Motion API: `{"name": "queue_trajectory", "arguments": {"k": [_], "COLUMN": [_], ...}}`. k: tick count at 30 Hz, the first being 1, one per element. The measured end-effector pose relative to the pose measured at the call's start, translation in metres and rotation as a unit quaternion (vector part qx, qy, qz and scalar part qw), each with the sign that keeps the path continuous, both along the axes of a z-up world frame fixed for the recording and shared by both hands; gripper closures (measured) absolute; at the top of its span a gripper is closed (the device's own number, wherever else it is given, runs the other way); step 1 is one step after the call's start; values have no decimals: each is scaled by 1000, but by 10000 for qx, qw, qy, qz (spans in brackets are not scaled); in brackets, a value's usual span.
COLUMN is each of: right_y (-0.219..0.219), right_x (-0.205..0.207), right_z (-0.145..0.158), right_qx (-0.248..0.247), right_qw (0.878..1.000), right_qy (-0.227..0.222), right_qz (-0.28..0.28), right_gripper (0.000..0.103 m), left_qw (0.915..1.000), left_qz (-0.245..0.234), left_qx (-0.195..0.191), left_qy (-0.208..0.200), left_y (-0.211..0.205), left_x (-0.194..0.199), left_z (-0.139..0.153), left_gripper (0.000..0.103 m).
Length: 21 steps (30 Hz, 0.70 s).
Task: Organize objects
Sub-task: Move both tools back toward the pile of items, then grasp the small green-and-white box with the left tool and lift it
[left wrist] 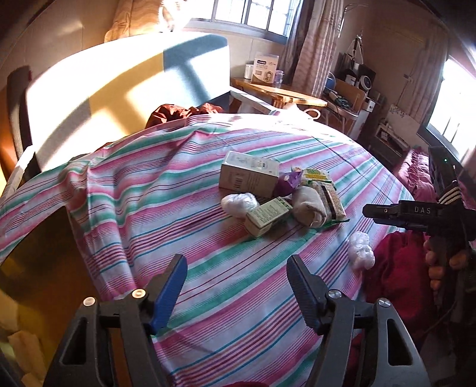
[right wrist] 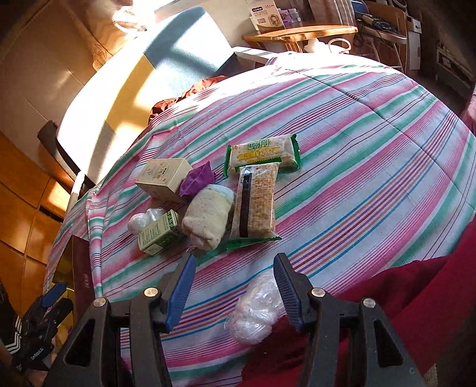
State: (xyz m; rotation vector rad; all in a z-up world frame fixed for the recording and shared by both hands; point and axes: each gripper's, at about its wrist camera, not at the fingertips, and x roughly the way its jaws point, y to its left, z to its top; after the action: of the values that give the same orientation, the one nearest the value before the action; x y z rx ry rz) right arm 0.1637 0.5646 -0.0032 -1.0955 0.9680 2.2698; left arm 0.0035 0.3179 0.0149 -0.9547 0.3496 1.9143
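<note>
Nearest the lens in the right wrist view, the right gripper [right wrist: 235, 272] had its blue-padded jaws apart, nothing pressed between them. A crumpled clear plastic bag [right wrist: 255, 306] lay just under and beside the right-hand pad, at the edge of a red cloth [right wrist: 401, 297]; whether the pad touched the bag could not be told from this angle.

The left gripper [left wrist: 236, 269] hung over the striped bedsheet [left wrist: 148, 193], its jaws likewise apart and empty.

The things to be organized sat in a loose cluster near the middle of the sheet. A large beige box [right wrist: 163, 178] lay farthest to the left, with a purple wrapper [right wrist: 197, 181] touching its corner. In front of it a small green box [right wrist: 159, 235] rested against a second white plastic wad [right wrist: 145, 218]. A rolled cream sock [right wrist: 208, 220] lay between the green box and a long cracker packet [right wrist: 255, 205]. That packet overlapped the lower edge of a green-trimmed snack packet [right wrist: 263, 151], the two forming a T.

In the left wrist view the person's hand [left wrist: 443, 262] gripped the handle of the right tool at the frame's right edge. Beyond the bed stood a wooden table [left wrist: 279, 92] carrying a white carton [left wrist: 264, 70], with a window [left wrist: 255, 13] above.
</note>
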Motion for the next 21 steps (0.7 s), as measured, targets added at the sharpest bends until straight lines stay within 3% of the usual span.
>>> {"name": "queue_trajectory", "arguments": {"k": [4, 12, 16, 21], "right_y": [0, 1, 2, 3], "right_x": [2, 4, 6, 4], "right_z": [1, 2, 2, 2], "right_qx": [-83, -173, -190, -236], "right_qw": [9998, 9990, 9986, 9984], "right_qy": [162, 397, 487, 507], "right_qz": [38, 67, 47, 70], "right_gripper": [48, 48, 48, 48], "left_qw": [9964, 9740, 9619, 9495], "left_qz": [-770, -1913, -2211, -2492], "left_qx": [-198, -748, -1033, -1434], "left_qy": [310, 961, 1229, 1255], "left_y": [43, 116, 141, 166], "left_x": [8, 11, 6, -6], "left_z": [-6, -25, -39, -63], "left_gripper": [33, 32, 32, 32]}}
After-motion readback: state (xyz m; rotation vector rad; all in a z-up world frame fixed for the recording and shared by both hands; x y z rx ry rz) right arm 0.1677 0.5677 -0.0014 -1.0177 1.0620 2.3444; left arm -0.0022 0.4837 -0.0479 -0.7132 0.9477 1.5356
